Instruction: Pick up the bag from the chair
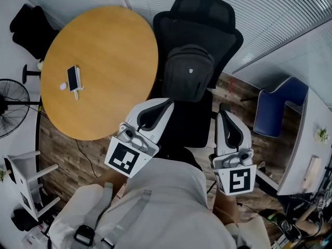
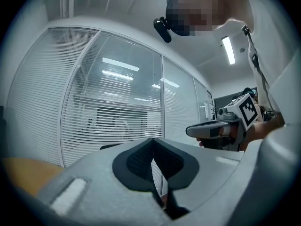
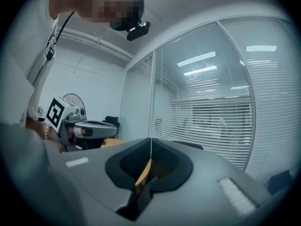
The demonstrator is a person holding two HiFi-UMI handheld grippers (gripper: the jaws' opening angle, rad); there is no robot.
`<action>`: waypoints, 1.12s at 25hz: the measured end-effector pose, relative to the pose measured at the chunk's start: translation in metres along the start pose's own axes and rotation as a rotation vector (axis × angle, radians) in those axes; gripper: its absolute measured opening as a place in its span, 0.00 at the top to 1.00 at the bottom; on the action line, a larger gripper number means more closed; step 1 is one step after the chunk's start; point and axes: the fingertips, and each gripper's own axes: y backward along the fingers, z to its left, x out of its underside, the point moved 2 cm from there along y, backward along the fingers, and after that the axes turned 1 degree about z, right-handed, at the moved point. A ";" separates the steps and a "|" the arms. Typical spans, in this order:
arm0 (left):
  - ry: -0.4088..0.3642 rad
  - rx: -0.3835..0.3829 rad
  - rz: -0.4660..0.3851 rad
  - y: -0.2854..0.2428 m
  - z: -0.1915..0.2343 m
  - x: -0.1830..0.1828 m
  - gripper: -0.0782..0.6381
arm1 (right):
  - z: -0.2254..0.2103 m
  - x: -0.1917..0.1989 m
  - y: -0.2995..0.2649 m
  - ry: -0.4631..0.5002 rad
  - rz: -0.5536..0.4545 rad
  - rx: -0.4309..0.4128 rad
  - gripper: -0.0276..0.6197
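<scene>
Left gripper (image 1: 166, 105) and right gripper (image 1: 224, 110), jaws together, empty, near bag (image 1: 189, 72) on chair (image 1: 200, 8) beside wooden table (image 1: 104, 45)

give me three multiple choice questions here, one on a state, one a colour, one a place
1. The left claw and right claw are: A wide open; B shut on a strap; C shut, empty.
2. The round table is: A white; B orange-brown; C blue.
3. The bag lies: A on the table; B in the right claw; C on the black chair.
1 C, each claw's pads meet with nothing held. 2 B, the head view shows wood tone. 3 C, it sits on the seat.
</scene>
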 end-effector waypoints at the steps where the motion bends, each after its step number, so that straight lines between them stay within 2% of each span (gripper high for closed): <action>1: -0.001 0.001 0.005 -0.001 0.001 0.003 0.88 | 0.000 0.002 -0.002 -0.002 0.005 -0.003 0.94; 17: 0.030 -0.004 0.098 -0.034 0.031 0.066 0.82 | -0.025 0.059 -0.037 -0.006 0.091 -0.003 0.87; 28: 0.058 0.005 0.163 -0.068 0.046 0.125 0.80 | -0.051 0.120 -0.062 -0.038 0.163 0.013 0.85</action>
